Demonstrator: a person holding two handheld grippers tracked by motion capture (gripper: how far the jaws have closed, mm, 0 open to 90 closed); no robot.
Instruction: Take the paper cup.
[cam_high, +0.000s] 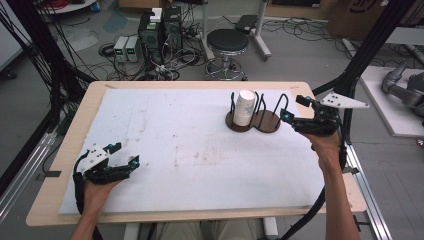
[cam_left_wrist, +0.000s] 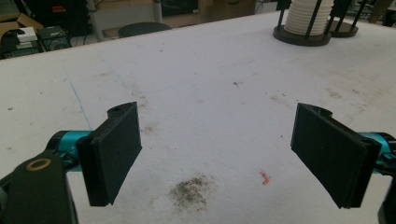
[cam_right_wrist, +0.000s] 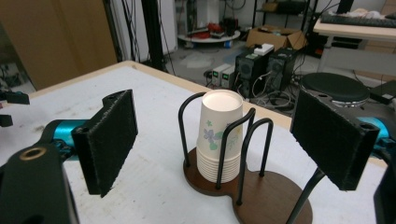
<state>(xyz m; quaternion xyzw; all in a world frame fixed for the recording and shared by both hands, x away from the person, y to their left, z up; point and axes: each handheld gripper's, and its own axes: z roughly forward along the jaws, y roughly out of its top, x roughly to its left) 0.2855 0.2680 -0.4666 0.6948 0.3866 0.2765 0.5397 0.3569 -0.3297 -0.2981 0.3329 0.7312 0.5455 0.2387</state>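
the stack of paper cups (cam_high: 244, 107) stood upside down in the left bay of a dark wooden cup holder (cam_high: 267, 123), at the far right of the tabletop (cam_high: 165, 130). the cups were nested, rims down, so that the top cup could be lifted straight up off the rest. black wire hoops (cam_right_wrist: 233, 140) rose from the base around the stack and kept it upright; the right bay of the holder was unoccupied.

the right gripper (cam_high: 294, 111) hovered just beside the holder on its right side, level with the hoops, with its jaws spread wide and nothing between them. in the right gripper view the stack (cam_right_wrist: 219, 140) sat between the two black pads (cam_right_wrist: 109, 140), farther off; the gripper was judged to be lined up for an approach to the top cup. the wide opening was suited to clearing the hoops and the cup wall before closing.

the left gripper (cam_high: 125, 156) rested low at the near left of the tabletop, well apart from the holder. its jaws were also spread wide and held nothing; the left gripper view showed bare, stained white surface (cam_left_wrist: 196, 140) between the pads, with the base of the stack (cam_left_wrist: 306, 21) at the far right. this position was judged to be a standby posture, leaving the work area free for the right hand (cam_high: 327, 145).
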